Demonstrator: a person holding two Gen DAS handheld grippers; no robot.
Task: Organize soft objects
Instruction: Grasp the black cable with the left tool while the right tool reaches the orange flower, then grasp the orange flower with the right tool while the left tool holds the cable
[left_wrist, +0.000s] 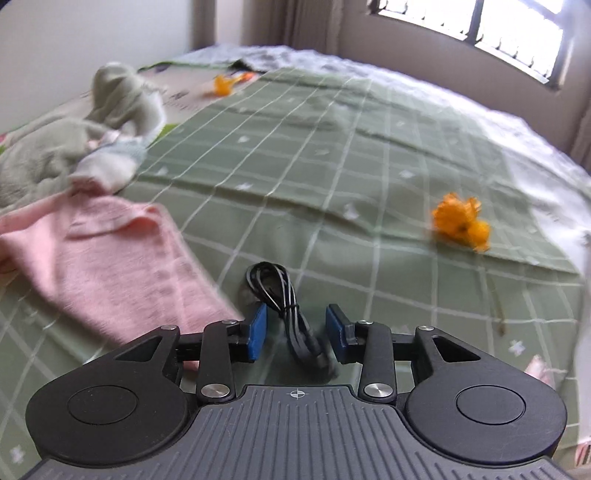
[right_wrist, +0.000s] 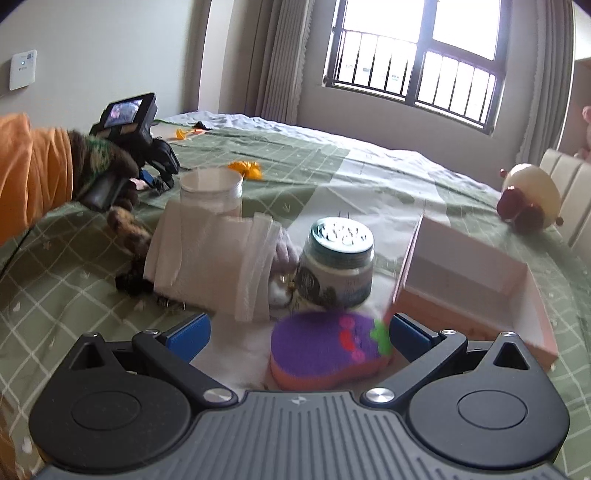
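Note:
In the left wrist view my left gripper (left_wrist: 295, 332) is open, its blue pads on either side of a bundled black cable (left_wrist: 284, 306) lying on the green checked bedspread (left_wrist: 332, 155). A pink towel (left_wrist: 110, 258) lies to its left, with grey and white soft clothes (left_wrist: 74, 147) behind. In the right wrist view my right gripper (right_wrist: 297, 332) is open wide around a purple eggplant-shaped sponge (right_wrist: 328, 347). A folded white cloth (right_wrist: 214, 258) lies just beyond. The left gripper also shows in the right wrist view (right_wrist: 155, 177), far left.
An orange flower (left_wrist: 461, 221) lies right of centre, another (left_wrist: 225, 83) far back. In the right wrist view a jar with a metal lid (right_wrist: 340, 266), a clear cup (right_wrist: 210, 192), an open pink box (right_wrist: 472, 280) and a round plush toy (right_wrist: 528, 199) sit on the bed.

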